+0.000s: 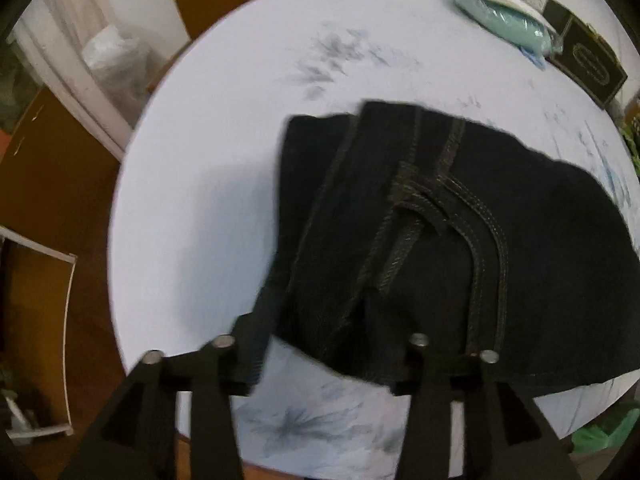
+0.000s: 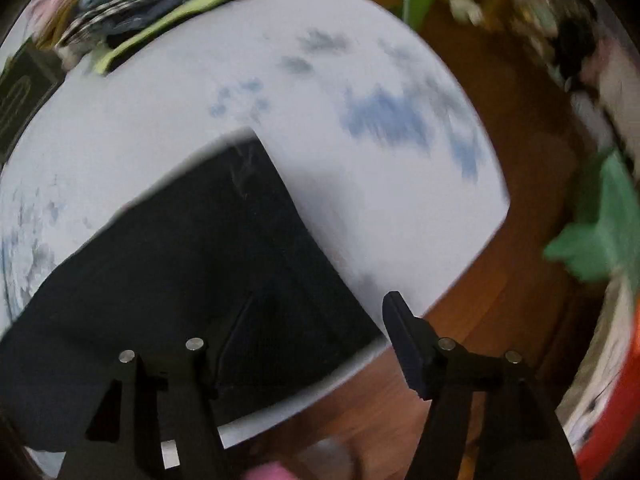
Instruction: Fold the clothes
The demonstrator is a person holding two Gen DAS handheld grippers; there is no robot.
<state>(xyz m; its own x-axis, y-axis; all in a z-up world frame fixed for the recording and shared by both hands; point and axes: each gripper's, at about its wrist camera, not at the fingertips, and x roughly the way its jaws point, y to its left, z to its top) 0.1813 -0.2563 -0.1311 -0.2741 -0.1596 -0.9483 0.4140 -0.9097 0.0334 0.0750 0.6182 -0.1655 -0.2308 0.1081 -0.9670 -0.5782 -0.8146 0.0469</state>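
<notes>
Jeans (image 1: pixel 460 232) lying folded on the table (image 1: pixel 192 200) should be squared at the near hem by both unloaded, part-open grippers (image 1: pixel 324 344) (image 2: pixel 304 340) before regripping.

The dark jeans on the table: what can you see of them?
The dark jeans look like heavy, near-black denim with lighter, tan-looking stitching along the seams and a curved double-stitched seam. They lie folded in layers, fairly flat, on the white table with its faint blue-grey print, reaching close to the near edge. In the right wrist view a plain, squared-off end shows. Both views are blurred. The left gripper and right gripper hover over the near edge, jaws open, gripping nothing.
</notes>
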